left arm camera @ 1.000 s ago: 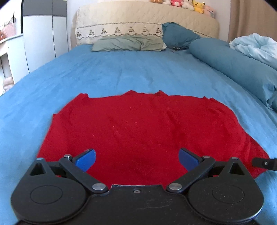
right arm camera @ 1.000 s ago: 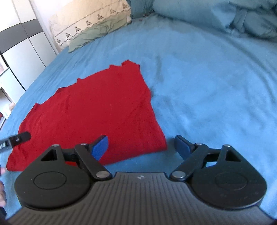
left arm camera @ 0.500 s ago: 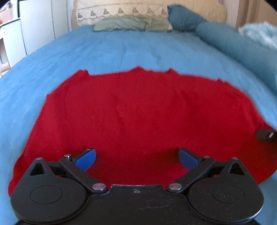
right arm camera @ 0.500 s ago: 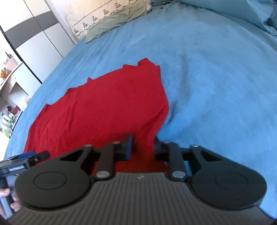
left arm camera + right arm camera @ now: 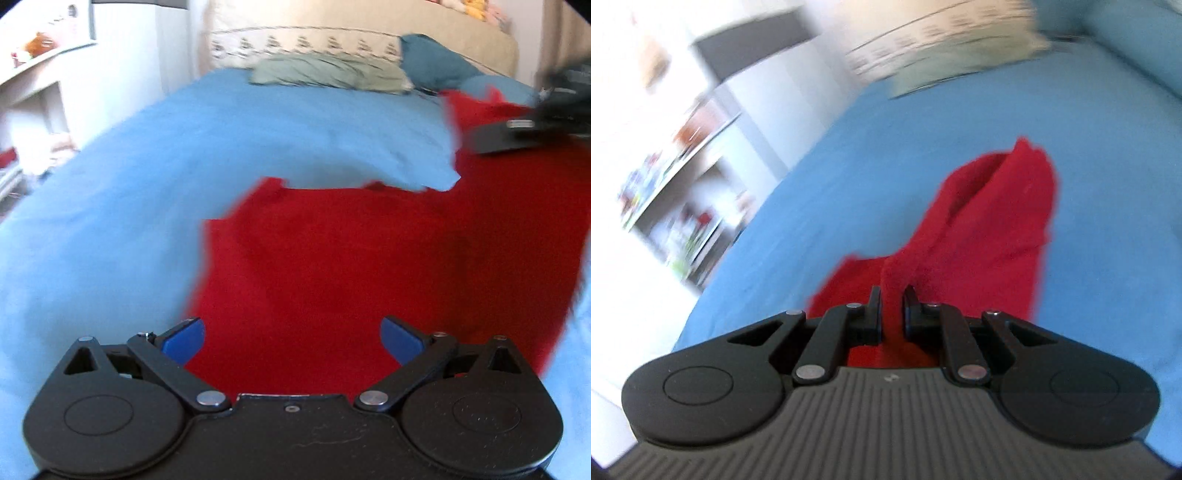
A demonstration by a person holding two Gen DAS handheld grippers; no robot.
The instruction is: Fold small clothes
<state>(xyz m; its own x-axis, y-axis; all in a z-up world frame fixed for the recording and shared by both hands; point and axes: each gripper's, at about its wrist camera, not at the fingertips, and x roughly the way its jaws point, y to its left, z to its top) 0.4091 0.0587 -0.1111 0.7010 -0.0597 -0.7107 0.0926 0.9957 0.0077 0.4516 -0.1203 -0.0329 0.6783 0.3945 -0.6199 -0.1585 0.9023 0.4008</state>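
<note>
A red knit top [image 5: 351, 258] lies on the blue bed sheet [image 5: 129, 221]. My left gripper [image 5: 291, 328] hangs open over the top's near edge, its blue pads [image 5: 184, 339] wide apart with only the flat cloth below them. In the right wrist view my right gripper [image 5: 892, 295] pinches a raised fold of the red top [image 5: 997, 221]; its jaws are still closing on the cloth. That side of the top is lifted off the bed. From the left wrist view the right gripper [image 5: 517, 133] appears as a dark blur at the upper right, with red cloth hanging from it.
A green pillow [image 5: 328, 74], a teal pillow [image 5: 432, 62] and a cream headboard [image 5: 332, 40] lie at the bed's far end. White shelves [image 5: 33, 96] stand beyond the left edge. Blue sheet stretches left of the top.
My right gripper shut on the top's right edge and carried it up and over toward the left. The left gripper, still open, shifted toward the top's left side.
</note>
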